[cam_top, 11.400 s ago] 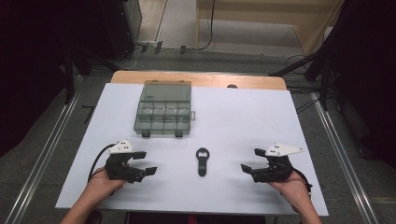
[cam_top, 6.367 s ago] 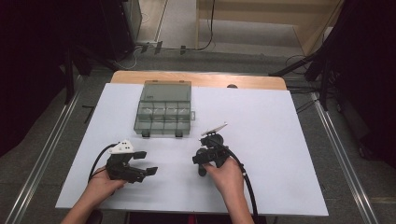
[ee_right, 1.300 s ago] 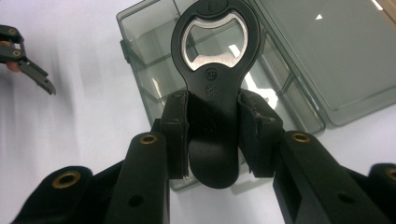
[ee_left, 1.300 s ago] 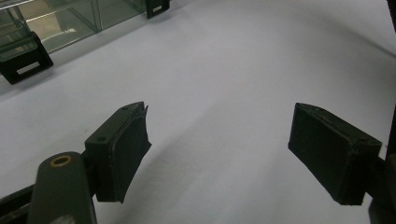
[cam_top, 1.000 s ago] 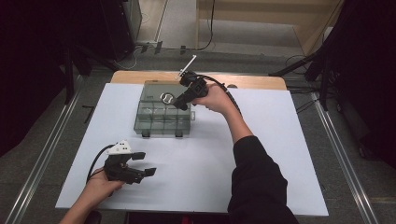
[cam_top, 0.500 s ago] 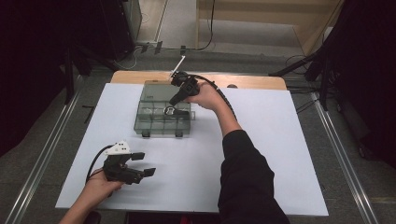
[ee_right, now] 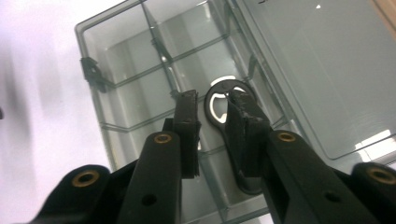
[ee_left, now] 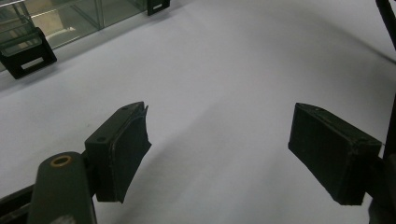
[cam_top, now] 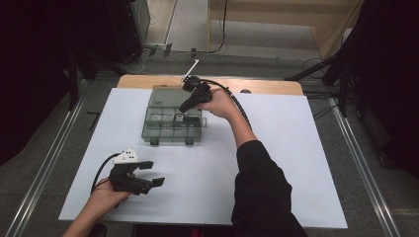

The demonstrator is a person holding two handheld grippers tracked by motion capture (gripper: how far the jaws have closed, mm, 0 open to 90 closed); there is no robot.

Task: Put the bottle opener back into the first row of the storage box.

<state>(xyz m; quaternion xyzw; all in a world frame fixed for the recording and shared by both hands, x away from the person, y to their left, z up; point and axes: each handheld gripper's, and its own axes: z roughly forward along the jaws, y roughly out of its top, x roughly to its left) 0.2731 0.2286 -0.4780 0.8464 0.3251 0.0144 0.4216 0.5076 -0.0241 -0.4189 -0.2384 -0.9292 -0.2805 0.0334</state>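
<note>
A white sheet covers the table point(cam_top: 296, 163), whose wooden edge shows at the far side; grey floor with metal rails runs along both flanks, and cables trail across the floor beyond into a dark room.

Nearest the person, the left gripper point(cam_top: 148, 174) rests on the sheet at the front left, its jaws wide apart with nothing between them. In the left gripper view the bare white sheet lies between the two pads, and the box's black latches show at the top left.

Farther back, the clear compartment box point(cam_top: 163, 129) sits open at the centre rear of the sheet, its lid lying back toward the wooden edge. The right gripper point(cam_top: 182, 109) hangs over it, pointing down at the box. The black opener point(ee_right: 224, 116) lies in a compartment, seemingly in the box's middle row. In the right gripper view the jaws stand a little apart, the right pad against the opener's ring and the left pad clear of it; the jaws have just been opening.

A second ago the opener was held in the air above the box; half a second ago it was going down into it. The left gripper has stayed put.
</note>
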